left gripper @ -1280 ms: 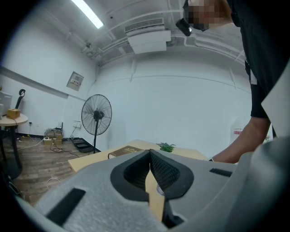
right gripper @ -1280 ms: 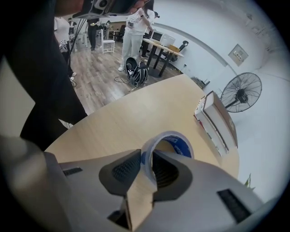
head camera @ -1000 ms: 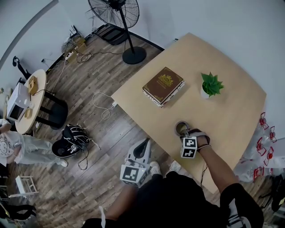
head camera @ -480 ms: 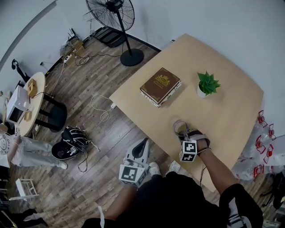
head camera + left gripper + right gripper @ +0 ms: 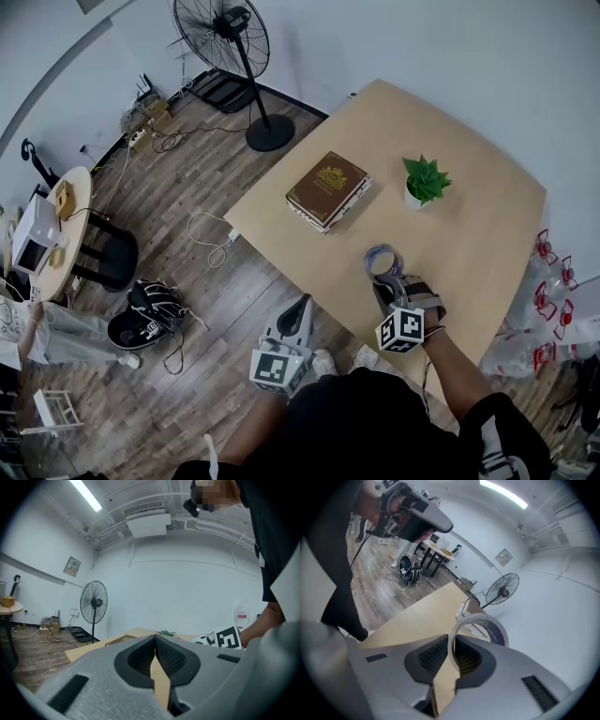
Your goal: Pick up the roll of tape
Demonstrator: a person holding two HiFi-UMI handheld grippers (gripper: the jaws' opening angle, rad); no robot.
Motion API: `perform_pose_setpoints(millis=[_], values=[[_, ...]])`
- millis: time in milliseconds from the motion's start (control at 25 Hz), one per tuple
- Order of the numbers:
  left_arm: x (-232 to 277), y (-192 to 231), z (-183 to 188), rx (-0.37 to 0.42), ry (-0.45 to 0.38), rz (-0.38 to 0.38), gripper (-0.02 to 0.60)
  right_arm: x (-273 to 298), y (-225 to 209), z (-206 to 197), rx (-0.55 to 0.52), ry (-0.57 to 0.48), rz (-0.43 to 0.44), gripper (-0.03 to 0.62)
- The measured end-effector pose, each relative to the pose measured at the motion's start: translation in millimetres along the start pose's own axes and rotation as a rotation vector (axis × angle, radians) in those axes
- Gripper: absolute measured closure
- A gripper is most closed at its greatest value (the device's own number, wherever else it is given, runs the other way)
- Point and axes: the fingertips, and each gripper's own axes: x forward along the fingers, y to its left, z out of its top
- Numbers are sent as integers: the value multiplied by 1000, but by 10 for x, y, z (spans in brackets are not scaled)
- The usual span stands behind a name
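The roll of tape point(image 5: 382, 260), a white ring with a purple inner core, hangs above the near part of the tan table point(image 5: 469, 225). My right gripper point(image 5: 382, 281) is shut on its wall, one pad inside the ring and one outside. In the right gripper view the roll of tape point(image 5: 480, 625) stands upright between the pads of the right gripper point(image 5: 451, 656), tilted down toward the table. My left gripper point(image 5: 300, 309) is shut and holds nothing, off the table's near edge above the floor; the left gripper point(image 5: 154, 653) points about level across the room.
A brown book point(image 5: 327, 189) and a small potted plant point(image 5: 424, 181) sit farther back on the table. A standing fan point(image 5: 220, 33) is beyond the far corner. Shoes point(image 5: 150, 314) and a round side table point(image 5: 56, 225) lie left; bagged bottles point(image 5: 553, 309) right.
My right gripper has risen with the roll of tape, lifting it off the table and tilting it. The left gripper has stayed put.
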Motion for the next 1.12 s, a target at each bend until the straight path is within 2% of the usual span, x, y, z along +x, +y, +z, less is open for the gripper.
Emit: perform_pose_setpoints(millis=[160, 400, 600, 840, 1000, 1120], values=[[43, -29, 21, 6, -4, -14, 578, -218, -246, 137, 113, -67, -100, 553], [91, -67, 31, 10, -3, -33, 578, -541, -528, 326, 312, -189, -203, 553], [133, -83, 70, 23, -6, -44, 578, -717, -693, 373, 510, -292, -267, 553], [180, -103, 74, 29, -13, -55, 578, -922, -806, 313, 748, -414, -304, 553], [186, -136, 75, 25, -16, -61, 578, -1006, -812, 264, 806, -479, -326, 553], [207, -124, 92, 19, -11, -54, 578, -1000, -806, 222, 825, -469, -338, 553]])
